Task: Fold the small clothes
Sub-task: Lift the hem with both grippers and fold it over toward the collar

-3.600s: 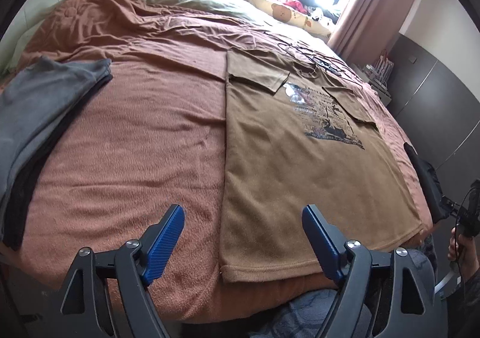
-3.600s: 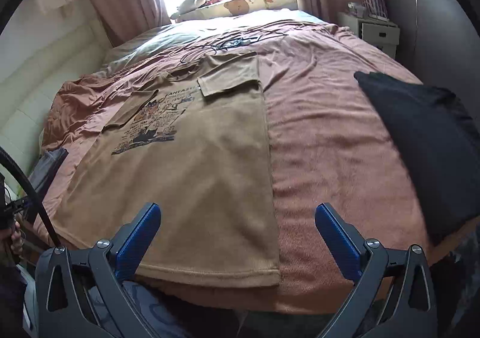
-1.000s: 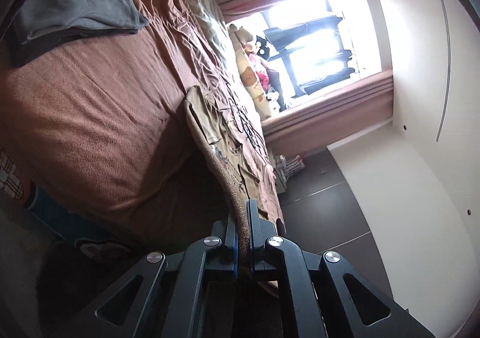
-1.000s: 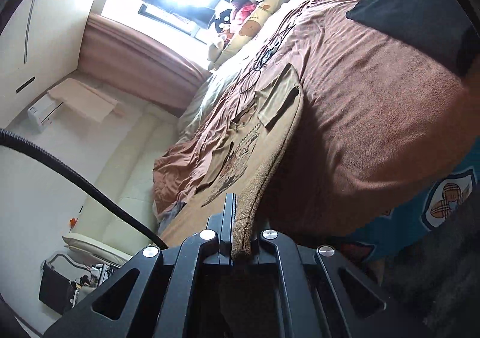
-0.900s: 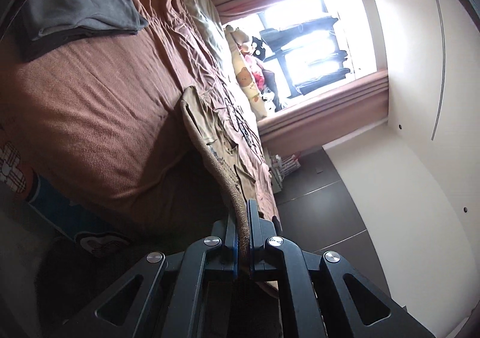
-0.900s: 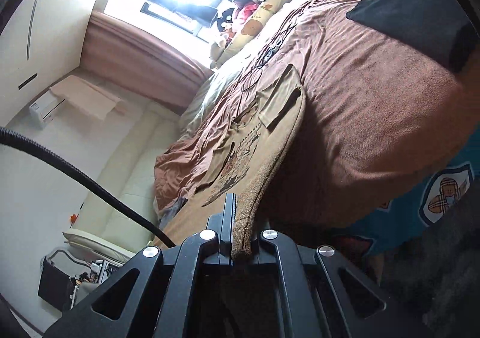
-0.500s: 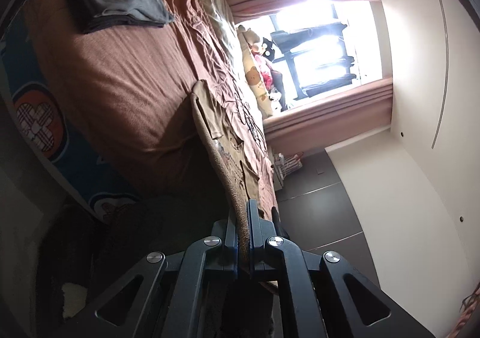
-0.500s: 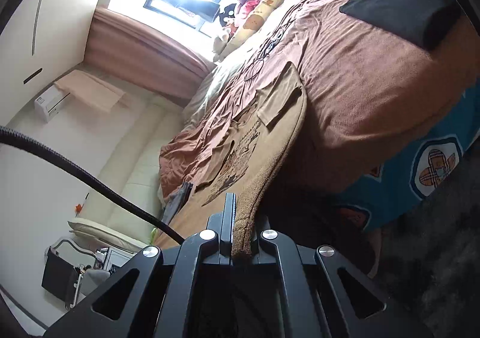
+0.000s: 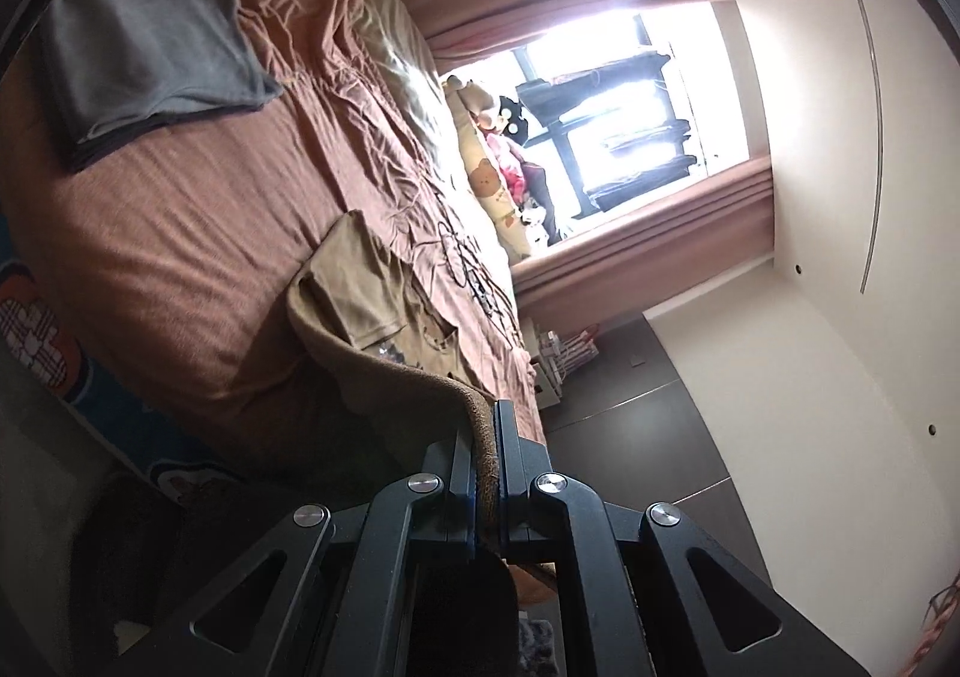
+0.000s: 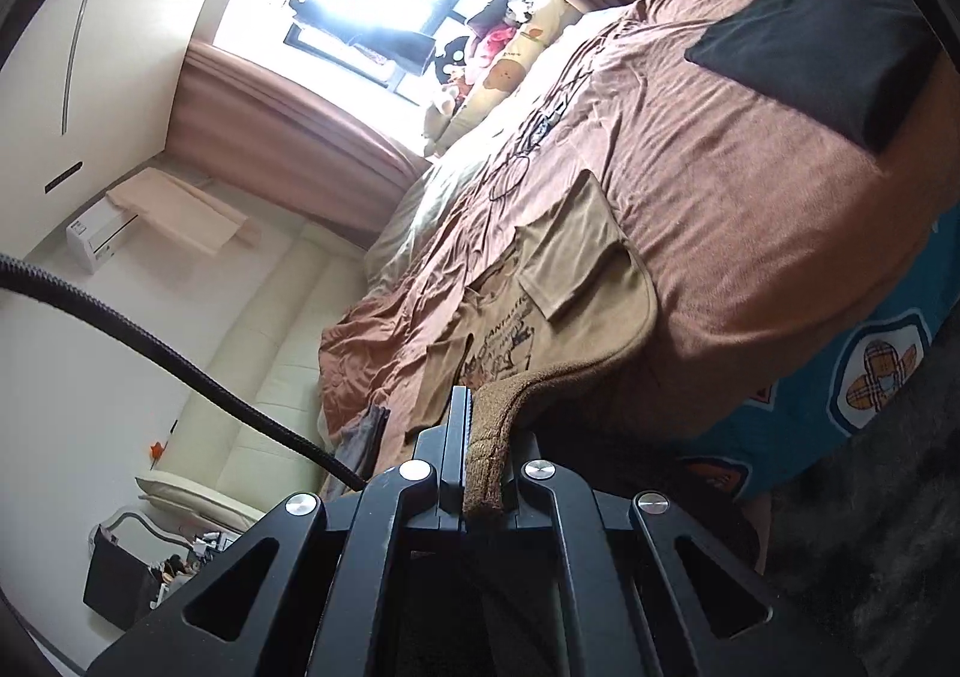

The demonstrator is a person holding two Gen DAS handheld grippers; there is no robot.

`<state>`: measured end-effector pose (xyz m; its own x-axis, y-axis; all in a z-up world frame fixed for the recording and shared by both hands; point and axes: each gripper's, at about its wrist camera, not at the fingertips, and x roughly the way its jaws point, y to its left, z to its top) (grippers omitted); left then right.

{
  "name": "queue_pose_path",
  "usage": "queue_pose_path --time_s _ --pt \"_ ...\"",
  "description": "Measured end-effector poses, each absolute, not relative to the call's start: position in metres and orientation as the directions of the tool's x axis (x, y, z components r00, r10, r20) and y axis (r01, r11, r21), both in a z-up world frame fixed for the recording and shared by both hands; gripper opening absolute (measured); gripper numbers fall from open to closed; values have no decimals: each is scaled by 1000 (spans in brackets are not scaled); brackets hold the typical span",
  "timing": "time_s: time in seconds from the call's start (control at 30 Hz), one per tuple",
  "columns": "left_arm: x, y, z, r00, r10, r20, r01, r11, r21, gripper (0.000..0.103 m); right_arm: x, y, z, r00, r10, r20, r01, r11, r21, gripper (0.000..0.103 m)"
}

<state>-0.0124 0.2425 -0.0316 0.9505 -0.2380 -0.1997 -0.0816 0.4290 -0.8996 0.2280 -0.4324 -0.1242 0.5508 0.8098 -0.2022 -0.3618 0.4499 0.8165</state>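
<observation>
A tan T-shirt [image 9: 366,293] with a dark print lies on the brown bedspread, its sleeves folded in. Its bottom hem is lifted off the bed. My left gripper [image 9: 489,437] is shut on one hem corner, with the cloth curving up from the bed into the jaws. In the right wrist view the same T-shirt [image 10: 570,281] arches from the bed to my right gripper [image 10: 480,437], which is shut on the other hem corner. Both views are tilted steeply. The shirt's lower half is hidden under the raised fold.
A folded grey garment [image 9: 144,47] lies on the bed's left side and a folded black one [image 10: 816,47] on its right. Black cables [image 10: 528,137] lie beyond the shirt's collar. Pillows and plush toys [image 9: 486,161] line the window. A blue patterned sheet [image 10: 870,365] covers the bed's side.
Both grippers, open near the hem 3.6 s ago, have shut on its corners. Over the last second they have risen and carried the hem toward the collar, so the shirt bends more sharply.
</observation>
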Motion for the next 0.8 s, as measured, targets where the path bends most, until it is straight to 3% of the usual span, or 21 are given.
queue_pose_path --time_s 0.37,0.8 --pt "66 270 11 953 -235 -193 -55 491 -869 4 304 -397 -83 556 809 -193 -433 479 764 0" --pt "170 307 32 939 -230 -255 -86 561 -824 4 402 -346 -49 552 799 -240 -453 529 717 0"
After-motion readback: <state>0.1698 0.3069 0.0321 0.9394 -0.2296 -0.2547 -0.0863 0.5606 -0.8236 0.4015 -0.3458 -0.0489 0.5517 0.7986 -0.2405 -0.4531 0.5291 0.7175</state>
